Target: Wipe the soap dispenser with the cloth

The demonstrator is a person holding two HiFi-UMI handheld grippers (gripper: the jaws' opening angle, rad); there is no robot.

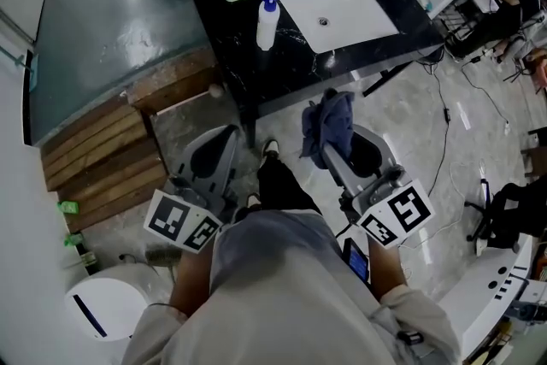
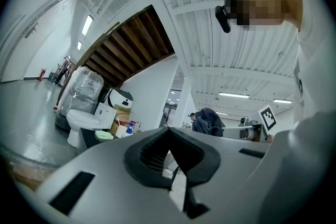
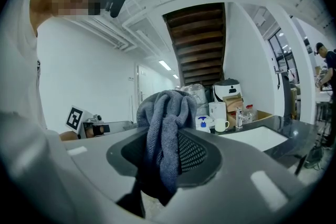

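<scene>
Nearest the person, the left gripper [image 1: 224, 141] had its jaws together on nothing, while the right gripper [image 1: 335, 143] was clamped on a bunched dark blue cloth [image 1: 329, 120] that draped over its jaws. Both hung short of the black counter [image 1: 229, 32], apart from its front edge. The soap dispenser [image 1: 267, 21], a white bottle with a blue pump, stood upright toward the counter's left end, just beside the white sink [image 1: 342, 13], with nothing touching it. By that, the cloth was in hand but the wiping looked not yet begun, with the reach to the bottle and the wipe itself left to do.
</scene>
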